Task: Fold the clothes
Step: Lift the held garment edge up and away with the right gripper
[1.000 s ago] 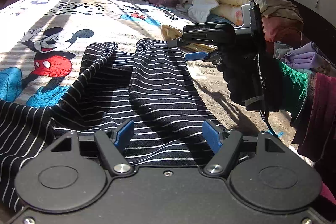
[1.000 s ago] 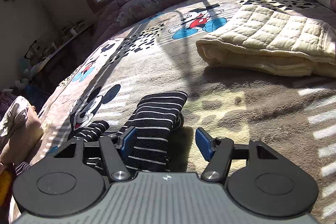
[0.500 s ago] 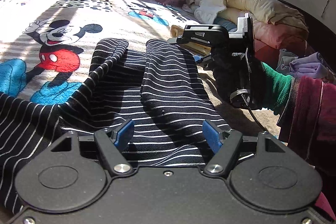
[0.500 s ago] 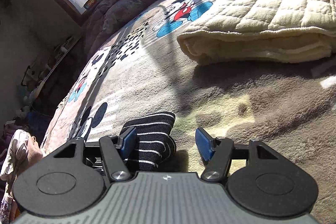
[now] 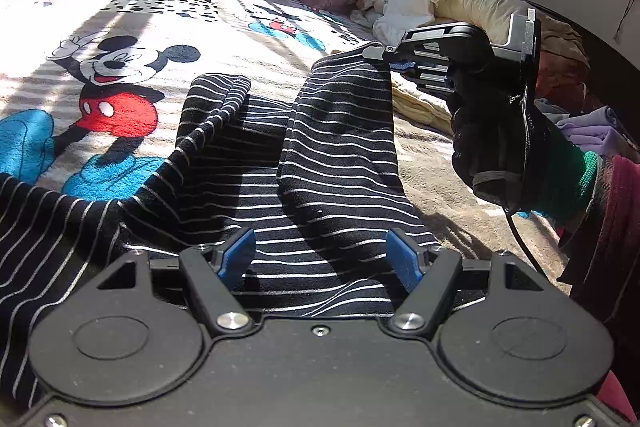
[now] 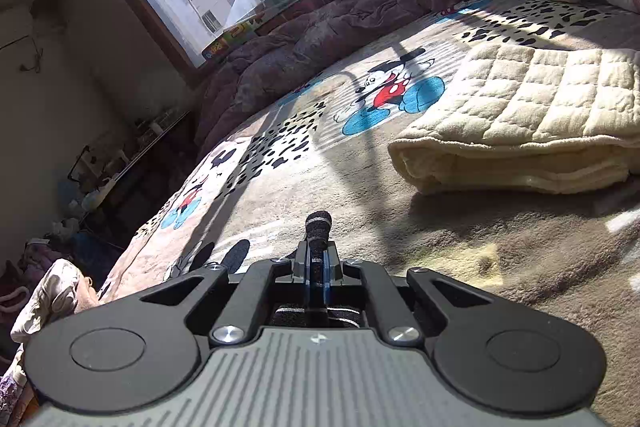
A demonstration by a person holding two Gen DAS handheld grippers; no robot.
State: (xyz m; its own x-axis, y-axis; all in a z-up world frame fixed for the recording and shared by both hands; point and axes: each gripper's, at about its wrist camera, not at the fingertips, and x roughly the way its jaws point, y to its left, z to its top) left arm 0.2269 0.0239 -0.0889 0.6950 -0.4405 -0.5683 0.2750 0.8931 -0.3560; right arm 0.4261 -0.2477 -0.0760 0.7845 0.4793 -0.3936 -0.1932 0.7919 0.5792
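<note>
A black top with thin white stripes lies spread across the bed, over a blanket printed with a cartoon mouse. The left claw hangs over the near part of the top with its blue fingers wide apart, holding nothing. The right claw is clamped on a fold of the striped top, and a small roll of the cloth sticks out past its fingertips. From the left wrist view this claw lifts the far edge of the top, held by a black-gloved hand. A folded cream quilt lies toward the bed's right edge, beyond the top.
</note>
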